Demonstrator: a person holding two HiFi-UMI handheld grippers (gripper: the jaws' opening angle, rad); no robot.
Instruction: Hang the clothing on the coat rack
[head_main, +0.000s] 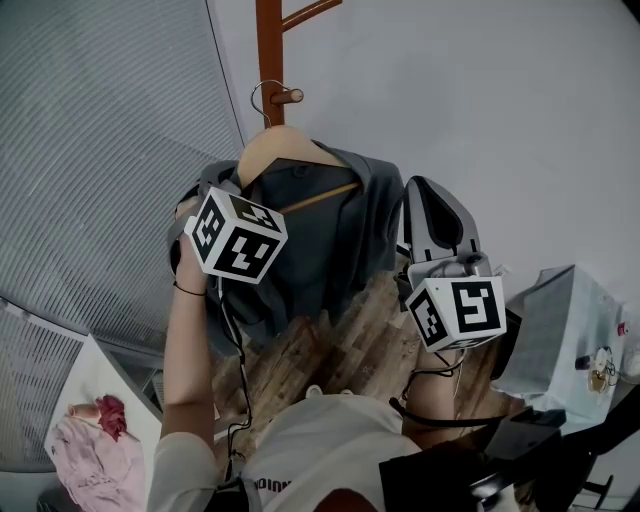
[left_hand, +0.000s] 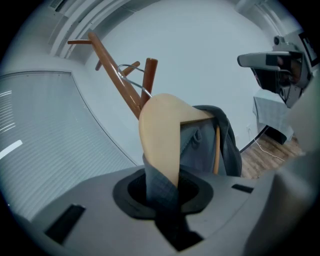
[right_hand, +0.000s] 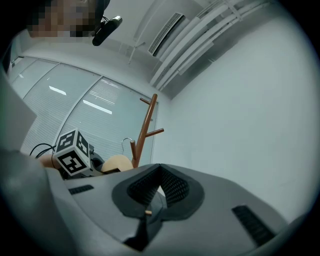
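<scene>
A grey garment (head_main: 335, 225) hangs on a wooden hanger (head_main: 285, 148) beside the brown coat rack (head_main: 268, 45). The hanger's wire hook (head_main: 262, 97) curls round the base of a short peg (head_main: 288, 96); whether it rests its weight there I cannot tell. My left gripper (head_main: 225, 190) is shut on the hanger's left shoulder and the cloth over it. In the left gripper view, the wooden hanger (left_hand: 161, 130) and a grey fold of the garment (left_hand: 160, 187) sit between the jaws of the left gripper (left_hand: 161, 175). My right gripper (head_main: 425, 190) hovers just right of the garment, shut and holding nothing. In its own view, the right gripper (right_hand: 159, 172) also shows nothing held.
The rack stands against a white wall, with slatted blinds (head_main: 100, 150) to the left. Another peg (head_main: 312, 12) sticks out higher up the pole. Wood floor (head_main: 345, 350) lies below. A covered box (head_main: 560, 330) stands at right, and pink cloth (head_main: 95, 450) lies at lower left.
</scene>
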